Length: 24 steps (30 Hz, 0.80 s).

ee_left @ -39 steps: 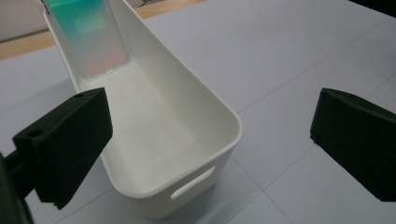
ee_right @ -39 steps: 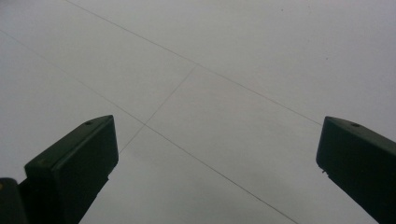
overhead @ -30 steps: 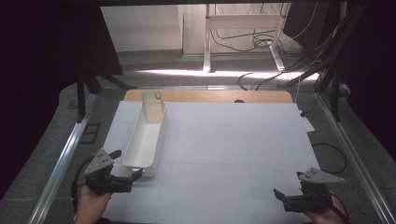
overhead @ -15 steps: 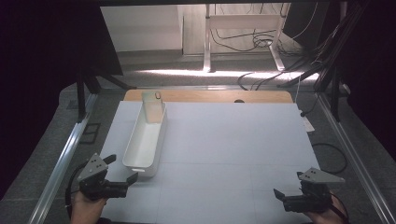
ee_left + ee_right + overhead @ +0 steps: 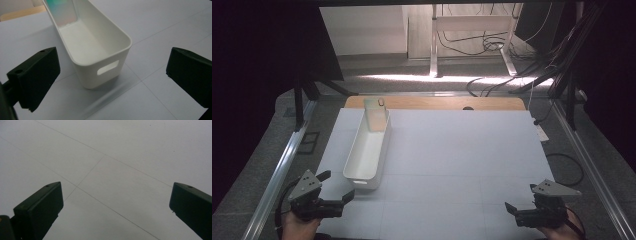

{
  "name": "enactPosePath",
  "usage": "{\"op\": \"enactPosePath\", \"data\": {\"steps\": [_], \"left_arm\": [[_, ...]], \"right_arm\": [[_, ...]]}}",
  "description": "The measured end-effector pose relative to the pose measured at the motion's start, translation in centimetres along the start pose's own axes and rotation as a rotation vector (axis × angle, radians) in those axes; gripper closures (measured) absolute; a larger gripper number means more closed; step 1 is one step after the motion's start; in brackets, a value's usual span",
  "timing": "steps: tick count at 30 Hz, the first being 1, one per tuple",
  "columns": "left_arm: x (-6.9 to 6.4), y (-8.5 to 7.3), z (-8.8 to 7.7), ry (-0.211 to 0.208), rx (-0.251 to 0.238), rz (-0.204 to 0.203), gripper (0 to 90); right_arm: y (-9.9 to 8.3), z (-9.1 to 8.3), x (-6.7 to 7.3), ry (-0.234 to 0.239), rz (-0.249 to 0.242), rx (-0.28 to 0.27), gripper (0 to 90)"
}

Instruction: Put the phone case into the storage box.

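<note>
We see the long white plastic bin (image 5: pixel 367 150) lying lengthwise left of the table's middle, handle cut-out facing us, so our left gripper (image 5: pixel 334 192), jaws spread wide just short of that near end, can likely take it. Our right gripper (image 5: pixel 519 210) waits well apart, jaws wide.

Table (image 5: pixel 452 150) — white sheet cover; 1 white bin (image 5: pixel 368 150) on it.

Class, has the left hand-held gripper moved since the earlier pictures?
Yes. The left hand-held gripper has drawn back toward the person, away from the white bin's near end.
</note>
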<state>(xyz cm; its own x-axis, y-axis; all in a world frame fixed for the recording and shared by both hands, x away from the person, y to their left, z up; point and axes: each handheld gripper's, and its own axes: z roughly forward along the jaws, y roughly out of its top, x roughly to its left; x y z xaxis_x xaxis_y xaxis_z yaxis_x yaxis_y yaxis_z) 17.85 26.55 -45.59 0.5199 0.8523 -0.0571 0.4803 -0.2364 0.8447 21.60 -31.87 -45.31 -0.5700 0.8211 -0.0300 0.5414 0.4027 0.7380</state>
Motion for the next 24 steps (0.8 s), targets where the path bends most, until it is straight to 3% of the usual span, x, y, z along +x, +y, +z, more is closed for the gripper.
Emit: {"op": "enactPosePath", "data": {"steps": [24], "left_arm": [[-0.1, -1.5, -1.2, 0.037, 0.053, -0.001, 0.1]], "right_arm": [[0.0, 0.0, 0.0, -0.003, 0.006, -0.001, 0.0]]}}
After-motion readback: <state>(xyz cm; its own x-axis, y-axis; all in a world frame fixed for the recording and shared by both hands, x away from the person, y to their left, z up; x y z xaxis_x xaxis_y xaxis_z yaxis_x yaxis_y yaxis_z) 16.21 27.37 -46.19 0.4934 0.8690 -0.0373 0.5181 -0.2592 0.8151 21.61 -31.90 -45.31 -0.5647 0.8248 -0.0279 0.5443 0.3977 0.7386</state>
